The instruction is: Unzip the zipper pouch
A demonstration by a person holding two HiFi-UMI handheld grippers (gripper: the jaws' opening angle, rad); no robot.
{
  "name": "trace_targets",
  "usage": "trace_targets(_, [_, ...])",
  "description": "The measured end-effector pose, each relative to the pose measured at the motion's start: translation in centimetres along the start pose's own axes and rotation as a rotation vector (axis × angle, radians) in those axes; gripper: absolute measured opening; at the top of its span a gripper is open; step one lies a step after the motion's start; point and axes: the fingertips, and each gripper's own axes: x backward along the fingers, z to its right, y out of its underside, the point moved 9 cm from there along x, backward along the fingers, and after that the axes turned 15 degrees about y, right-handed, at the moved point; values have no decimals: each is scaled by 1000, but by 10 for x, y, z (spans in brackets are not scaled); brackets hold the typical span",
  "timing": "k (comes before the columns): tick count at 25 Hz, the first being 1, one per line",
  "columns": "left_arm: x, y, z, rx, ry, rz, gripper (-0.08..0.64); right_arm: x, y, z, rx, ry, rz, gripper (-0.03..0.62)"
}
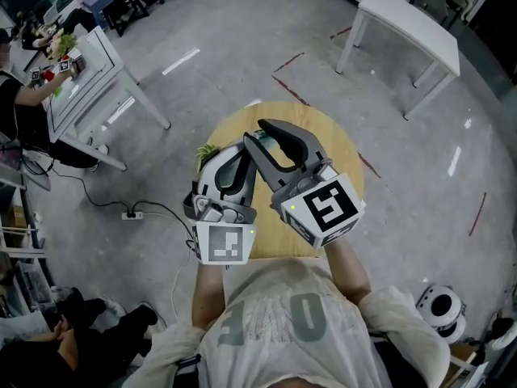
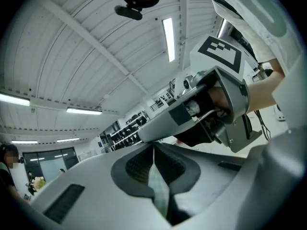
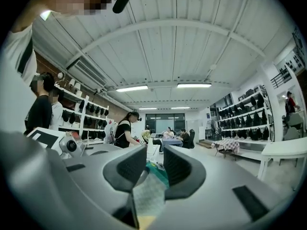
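Head view: both grippers are held side by side above a round wooden table (image 1: 343, 148), pointing away from the person. A leafy green corner of the zipper pouch (image 1: 206, 153) shows just beside the left gripper (image 1: 234, 166), on its outer side.
Left gripper: its jaws are pressed together on a thin pale strip of cloth in the seam between the pads. I take this strip for an edge of the pouch.
Right gripper (image 3: 154, 159): its jaws are spread and the pads press on nothing. Teal and pale checked cloth of the zipper pouch (image 3: 156, 170) lies in the gap between them and just ahead.
Pouch, place: it sits at the tips of both grippers, running from the left pinch across into the right gap. In the head view the gripper bodies hide most of it.
Zip: no view shows the slider or teeth, so I cannot tell how far it is open.
Weight: probably light, since one pinch on an edge seems to carry it.
Stiffness: soft cloth that will likely sag, fold and twist rather than hold its shape.
Slip: thin fabric may creep out of a shallow pinch when pulled.
Where to hold: one gripper should grip the cloth close to the zip end. The other should grip the small pull tab, not the body.
Care: pull along the zip line, because a sideways tug would bunch the cloth.
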Motion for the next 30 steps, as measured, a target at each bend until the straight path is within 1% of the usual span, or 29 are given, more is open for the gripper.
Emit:
trace_targets(4, [1, -1, 3, -23, -2, -14, 31, 1, 1, -2, 4, -11, 8, 82])
trace_targets(8, [2, -5, 4, -12, -1, 12, 32, 6, -2, -2, -15, -15, 35, 67])
trace_targets(10, [3, -6, 6, -6, 3, 20, 32, 10, -3, -2, -32, 2, 59, 56])
trace_targets(13, [3, -6, 9, -2, 8, 31, 32, 15, -4, 3, -68, 46, 87, 38])
trace_targets(15, [3, -6, 10, 1, 9, 35, 32, 16, -5, 8, -94, 49, 83, 38])
trace_targets(18, [4, -11, 10, -15, 16, 42, 31, 18, -3, 12, -143, 43, 66, 38])
trace_targets(23, [7, -15, 14, -10, 8, 68, 32, 24, 3, 17, -321, 13, 70, 34])
trace_targets(25, [7, -13, 15, -4, 18, 76, 31, 25, 5, 17, -336, 19, 72, 31])
trace_targets(30, [9, -7, 17, 27, 26, 81, 31, 24, 10, 15, -324, 16, 53, 31])
